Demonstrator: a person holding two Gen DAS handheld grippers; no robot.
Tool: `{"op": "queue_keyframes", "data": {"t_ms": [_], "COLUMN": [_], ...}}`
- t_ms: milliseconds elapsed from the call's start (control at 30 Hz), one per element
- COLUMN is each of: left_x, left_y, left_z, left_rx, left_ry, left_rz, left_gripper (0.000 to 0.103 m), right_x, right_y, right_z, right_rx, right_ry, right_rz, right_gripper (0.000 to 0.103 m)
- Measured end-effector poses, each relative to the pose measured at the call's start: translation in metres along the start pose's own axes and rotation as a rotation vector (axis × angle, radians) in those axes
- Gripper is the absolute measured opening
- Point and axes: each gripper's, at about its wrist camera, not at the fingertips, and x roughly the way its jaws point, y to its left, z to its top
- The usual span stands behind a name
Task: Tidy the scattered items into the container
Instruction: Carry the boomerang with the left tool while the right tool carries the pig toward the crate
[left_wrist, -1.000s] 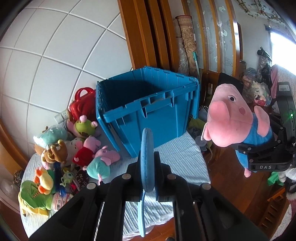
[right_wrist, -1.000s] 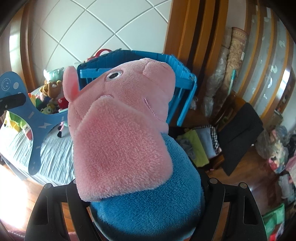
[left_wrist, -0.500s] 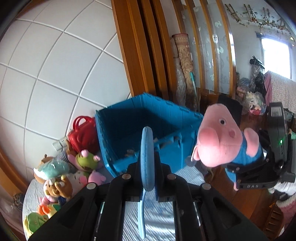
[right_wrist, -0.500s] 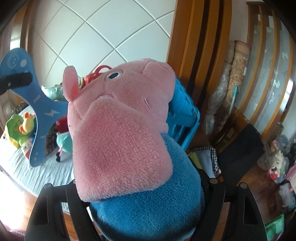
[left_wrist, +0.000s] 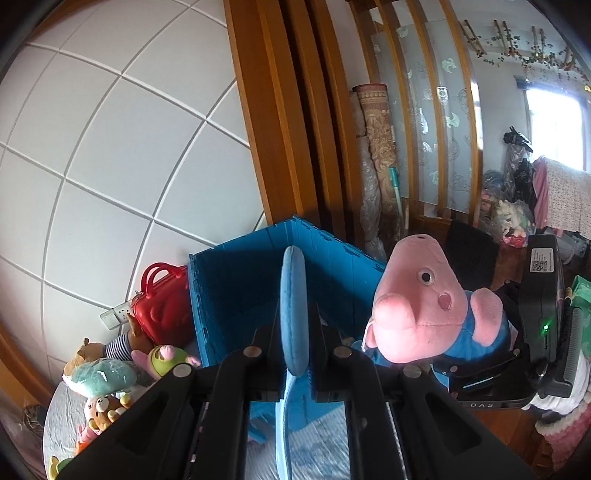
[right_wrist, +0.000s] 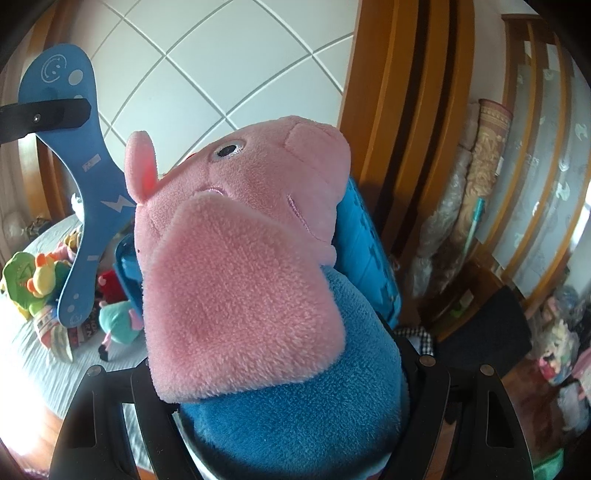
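My left gripper (left_wrist: 293, 325) is shut on a flat blue boomerang-shaped toy (left_wrist: 291, 295), seen edge-on, held up just before the open blue crate (left_wrist: 236, 280). In the right wrist view the same toy (right_wrist: 86, 192) hangs at the upper left with one left fingertip (right_wrist: 48, 116) across it. My right gripper (right_wrist: 288, 424) is shut on the blue body of a pink pig plush (right_wrist: 240, 258), which fills that view and hides most of the crate (right_wrist: 369, 258). From the left wrist view the pig (left_wrist: 417, 306) hovers by the crate's right corner.
Several plush toys (left_wrist: 103, 373) and a red toy case (left_wrist: 162, 310) lie left of the crate on the pale-clothed table (left_wrist: 321, 450). Behind stand a white tiled wall, a wooden frame and rolled carpets (left_wrist: 373, 166). A black chair (left_wrist: 469, 254) and clutter are at the right.
Both grippers rose and came closer to the crate with their toys still held. The crate now sits lower in the left view and the plush pile slid to the lower left.
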Motion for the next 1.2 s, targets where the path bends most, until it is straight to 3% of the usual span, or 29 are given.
{"op": "queue_keyframes", "data": {"t_ms": [467,600,767,900,1200], "left_x": [0.136,0.179,0.247,0.297,0.366], "left_y": [0.023,0.031,0.038,0.04,0.04], "left_z": [0.063,0.071,0.057,0.023,-0.021], "left_rx": [-0.068,-0.067,-0.082,-0.084,-0.072], "left_ry": [0.027,0.072,0.198,0.333,0.534], "left_rz": [0.143,0.162,0.13,0.101,0.064], "left_gripper": [0.008,0.008,0.008,0.008,0.008], "right_x": [0.117,0.155,0.216,0.263,0.319], "right_y": [-0.072,-0.082,-0.081,-0.073,-0.05], "right_z": [0.089,0.107,0.11,0.101,0.097], "right_rx": [-0.043,-0.06,-0.105,-0.167,-0.271], "right_ry": [-0.059,-0.043,0.066,0.193,0.386], "right_rz": [0.068,0.098,0.125,0.122,0.105], "right_gripper": [0.082,0.082,0.082,0.082,0.082]}}
